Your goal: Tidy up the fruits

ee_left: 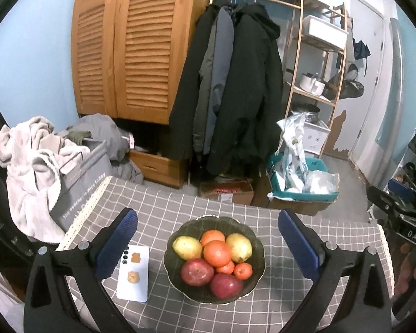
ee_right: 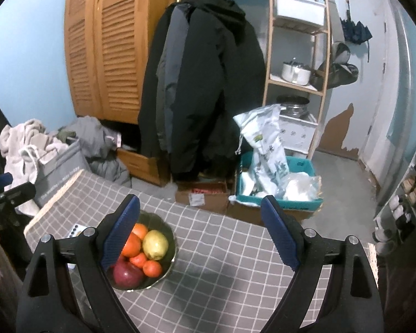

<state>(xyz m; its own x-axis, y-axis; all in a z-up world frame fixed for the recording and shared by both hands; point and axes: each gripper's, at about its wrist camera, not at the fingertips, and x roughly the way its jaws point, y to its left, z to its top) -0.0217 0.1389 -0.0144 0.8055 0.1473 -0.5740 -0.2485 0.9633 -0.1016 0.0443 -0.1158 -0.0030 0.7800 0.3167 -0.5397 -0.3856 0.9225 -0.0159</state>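
Both grippers hang wide open and empty over the checked table (ee_left: 158, 202), the left gripper (ee_left: 208, 247) straddling the bowl (ee_left: 252, 236) of fruit (ee_left: 216, 252) beside a white phone (ee_left: 134, 274), the right gripper (ee_right: 202, 236) with that bowl (ee_right: 169, 238) at its left finger.

Both wrist views look down at the same fruit bowl (ee_left: 256, 252).

You are in a lived-in home, a bedroom or entry corner: a louvred wardrobe (ee_left: 130, 50), coats (ee_left: 235, 83) on a rail, a laundry bin (ee_left: 77, 177) heaped with clothes, a shelf (ee_right: 296, 63) with pots (plus a shoe rack (ee_right: 407, 194) by the door (ee_right: 374, 69)).
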